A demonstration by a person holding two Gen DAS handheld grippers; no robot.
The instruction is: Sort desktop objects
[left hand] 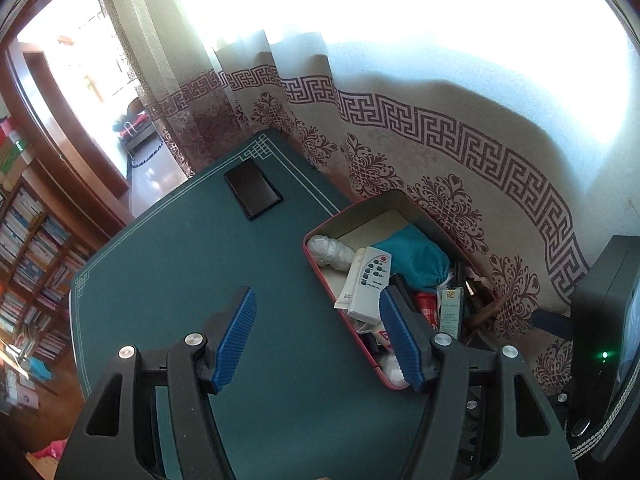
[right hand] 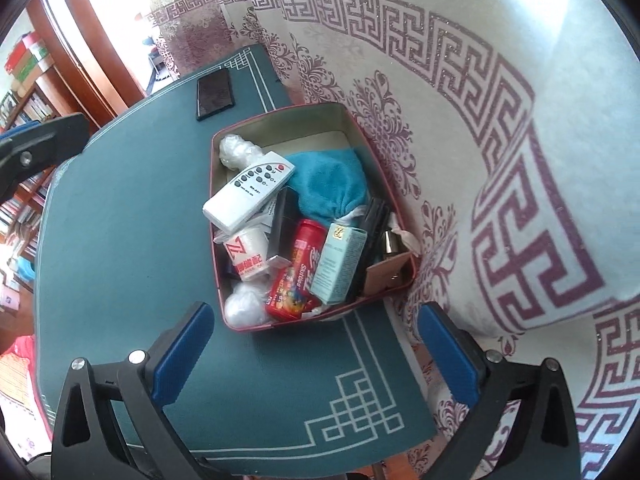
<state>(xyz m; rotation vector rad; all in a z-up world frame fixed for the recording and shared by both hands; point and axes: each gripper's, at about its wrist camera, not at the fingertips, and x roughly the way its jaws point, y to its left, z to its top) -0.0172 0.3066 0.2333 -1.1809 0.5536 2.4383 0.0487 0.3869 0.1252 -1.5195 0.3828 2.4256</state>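
An open box with a red rim (right hand: 304,124) stands on the green table mat (right hand: 132,220) near the curtain. It holds a white remote (right hand: 250,192), a teal cloth pouch (right hand: 328,184), a red can (right hand: 298,272), a pale green carton (right hand: 340,264), a black case and crumpled plastic. My right gripper (right hand: 316,312) hovers open over the box's near end, nothing between its pads. My left gripper (left hand: 318,296) is open above the mat beside the box (left hand: 380,202), its right pad in front of the remote (left hand: 370,284). A flat black object (left hand: 253,194) lies alone at the mat's far corner.
A patterned curtain (right hand: 440,80) hangs close behind the box and the table's edge. A black device with a green light (left hand: 604,320) stands at the right. Bookshelves (left hand: 32,240) fill the left beyond the table. The left tool's black body (right hand: 36,144) shows at the right wrist view's left edge.
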